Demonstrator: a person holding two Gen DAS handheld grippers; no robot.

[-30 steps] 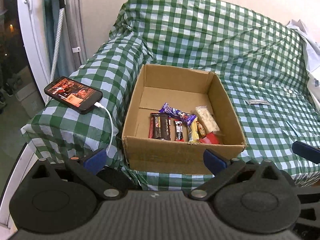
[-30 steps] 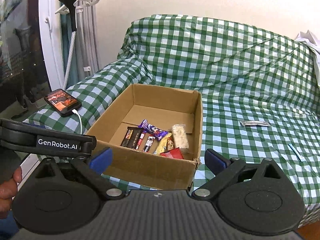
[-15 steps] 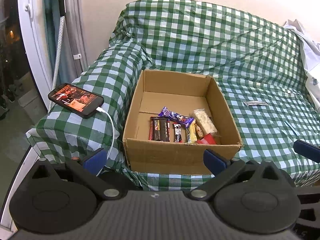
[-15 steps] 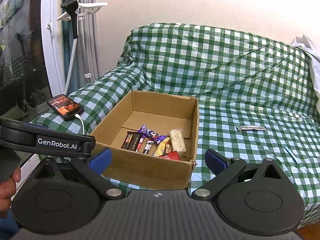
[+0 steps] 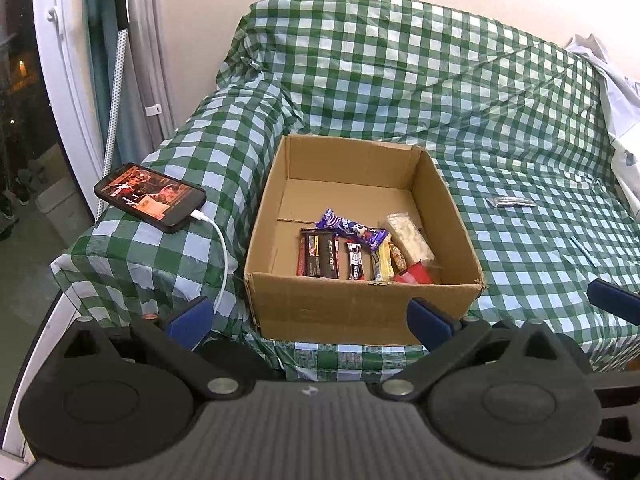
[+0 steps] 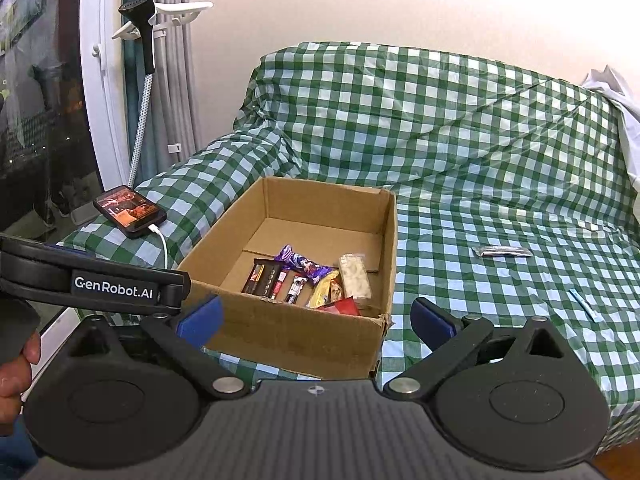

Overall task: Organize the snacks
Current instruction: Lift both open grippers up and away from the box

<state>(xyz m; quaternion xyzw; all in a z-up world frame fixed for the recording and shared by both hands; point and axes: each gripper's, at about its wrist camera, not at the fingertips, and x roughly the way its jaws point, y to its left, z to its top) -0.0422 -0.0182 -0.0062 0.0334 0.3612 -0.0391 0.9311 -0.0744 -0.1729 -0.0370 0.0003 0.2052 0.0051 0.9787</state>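
Observation:
An open cardboard box (image 5: pixel 360 304) (image 6: pixel 296 340) sits on a green checked sofa cover. Several snack bars lie in its near right part, among them a purple wrapper (image 5: pixel 352 230) (image 6: pixel 302 266), a dark bar (image 5: pixel 320 254) (image 6: pixel 264 278) and a pale bar (image 5: pixel 410 236) (image 6: pixel 354 276). A silver wrapper (image 5: pixel 512 201) (image 6: pixel 502 251) lies on the seat right of the box. My left gripper (image 5: pixel 310 316) is open, empty, in front of the box. My right gripper (image 6: pixel 316 316) is open and empty before the box's near right corner.
A lit phone (image 5: pixel 150 197) (image 6: pixel 130 210) with a white cable lies on the sofa arm, left of the box. A thin blue strip (image 6: pixel 584 303) lies on the seat at the right. White cloth (image 5: pixel 616 92) drapes the far right. A window frame and pole (image 6: pixel 144 80) stand left.
Both grippers have drawn back and risen a little; the box looks smaller and farther. Their jaws stay open, and the snacks have not moved.

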